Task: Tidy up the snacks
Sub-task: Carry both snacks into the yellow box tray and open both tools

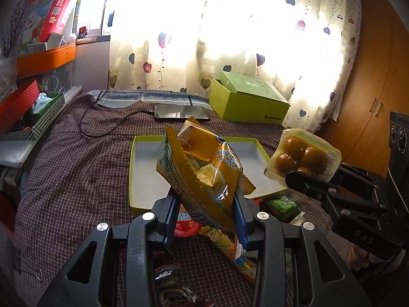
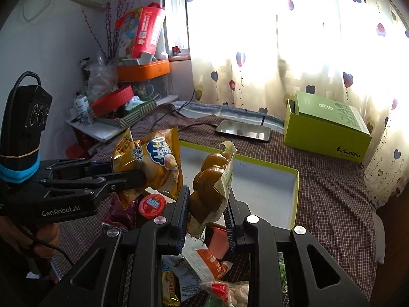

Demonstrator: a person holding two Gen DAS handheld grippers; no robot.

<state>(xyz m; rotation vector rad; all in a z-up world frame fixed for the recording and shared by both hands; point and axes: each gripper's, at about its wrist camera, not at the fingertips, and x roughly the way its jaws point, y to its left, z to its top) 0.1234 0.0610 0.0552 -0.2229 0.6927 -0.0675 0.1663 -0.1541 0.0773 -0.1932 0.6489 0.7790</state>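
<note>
Bed: a wide bed under a maroon-and-white checked cloth (image 1: 76, 158) filled the lower half of both views.
Curtain: a pale backlit curtain with heart prints (image 1: 230, 38) spanned the top centre and right.
Closed box: a lime-green cardboard box with its lid on (image 2: 324, 130) stood at right of the right wrist view, on the bed near the curtain.
Tray: a shallow lime-green open box with a white floor (image 1: 145, 168) lay at centre frame, beyond both grippers.
Left gripper: the left gripper (image 1: 207, 204), bottom centre of its own view, was clamped on a golden-yellow foil bag of potato sticks (image 1: 202, 163), lifted clear of the cloth in front of the tray.
Right gripper: the right gripper (image 2: 207, 212) pinched the lower edge of a clear packet of round brown pastries (image 2: 212, 186), raised above the tray's near edge.
Loose snacks: small red, orange and green wrapped snacks (image 1: 225, 245) lay heaped on the cloth at bottom centre, under the grippers.
</note>
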